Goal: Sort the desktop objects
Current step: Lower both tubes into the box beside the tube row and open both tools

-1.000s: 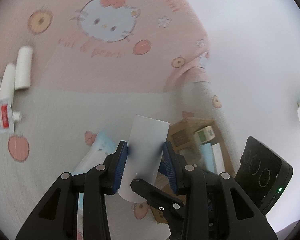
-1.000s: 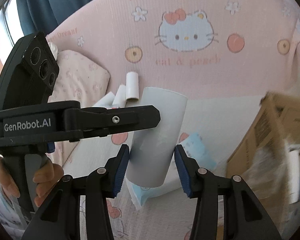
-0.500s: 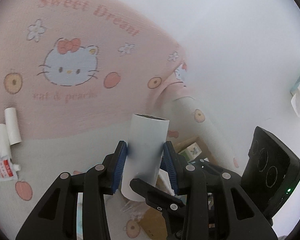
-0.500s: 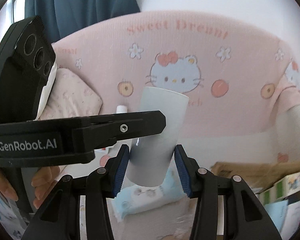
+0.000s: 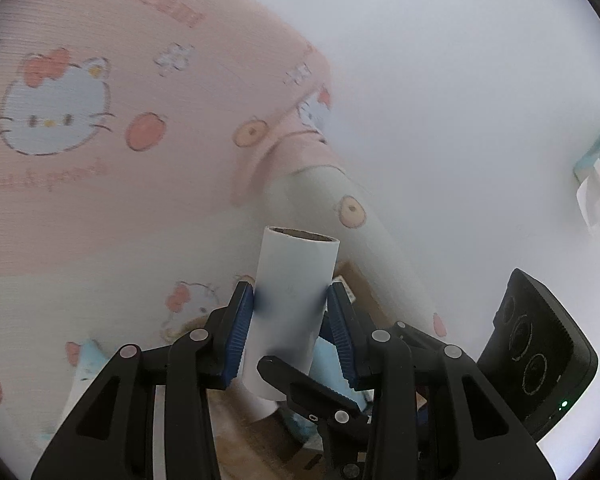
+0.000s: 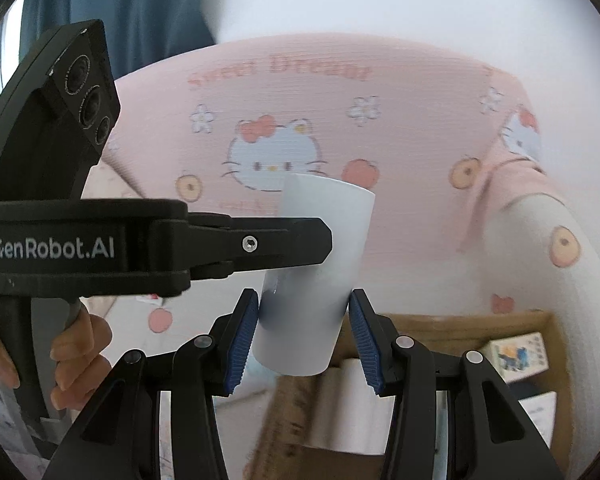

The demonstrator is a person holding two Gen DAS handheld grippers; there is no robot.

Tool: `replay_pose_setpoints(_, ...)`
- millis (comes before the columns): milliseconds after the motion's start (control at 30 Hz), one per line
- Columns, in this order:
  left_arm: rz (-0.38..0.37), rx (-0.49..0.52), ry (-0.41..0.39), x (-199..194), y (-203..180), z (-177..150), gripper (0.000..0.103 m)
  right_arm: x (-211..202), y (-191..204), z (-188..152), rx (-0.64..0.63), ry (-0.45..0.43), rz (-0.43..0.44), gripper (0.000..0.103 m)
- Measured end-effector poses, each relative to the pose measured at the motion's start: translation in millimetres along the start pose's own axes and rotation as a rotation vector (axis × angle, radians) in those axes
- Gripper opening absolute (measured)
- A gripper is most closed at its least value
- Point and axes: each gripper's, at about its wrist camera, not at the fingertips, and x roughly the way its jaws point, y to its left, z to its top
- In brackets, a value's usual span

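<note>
White and cylindrical, a paper roll (image 5: 294, 300) with a brown cardboard core is standing nearly upright between both grippers, lifted clear of the bedding. In the left wrist view, the left gripper (image 5: 290, 310) is pinching the roll, its blue ribbed pads pressing against both sides at mid-height. The right gripper's black finger (image 5: 312, 390) is crossing in front of the roll's lower end.

In the right wrist view, the right gripper (image 6: 302, 322) is bracketing the same roll (image 6: 314, 280); its left pad is touching the roll, while a thin gap seems to be showing beside its right pad (image 6: 366, 344), so a firm grip cannot be confirmed. The left gripper's arm (image 6: 156, 246), marked GenRobot.AI, is reaching in from the left, and a person's hand (image 6: 78, 350) is holding its handle.

Below and to the right, an open cardboard box (image 6: 552, 344) is sitting on the bed, holding small printed cartons (image 6: 518, 354). Behind everything, a pink cartoon-cat blanket (image 6: 400, 152) is filling the far background, against a pale wall (image 5: 460, 80).
</note>
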Motion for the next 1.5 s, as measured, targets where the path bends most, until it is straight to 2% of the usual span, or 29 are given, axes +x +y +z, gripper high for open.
replay_pose_setpoints(367, 0.025, -0.016, 0.14, 61.5, -22.3, -8.3, 0.042, -2.2, -55.8, -28.8, 0.052, 0.099, -0.035, 0.045)
replay_pose_setpoints(600, 0.087, -0.028, 0.27, 101.4, -21.3, -24.5, 0.043, 11.9, -72.5, -54.0, 0.05, 0.224, -0.027, 0.044)
replay_pose_setpoints(867, 0.089, -0.135, 0.373, 131.0, -1.2, -41.2, 0.043, 21.2, -86.3, -79.8, 0.062, 0.355, 0.01, 0.044)
replay_pose_setpoints(1167, 0.119, -0.133, 0.417, 146.9, 3.3, -46.9, 0.043, 44.8, -97.2, -94.6, 0.14, 0.457, 0.05, 0.044)
replay_pose_setpoints(1500, 0.221, -0.103, 0.466, 159.6, 1.5, -51.5, 0.041, 56.9, -104.0, -107.0, 0.194, 0.537, 0.095, 0.044)
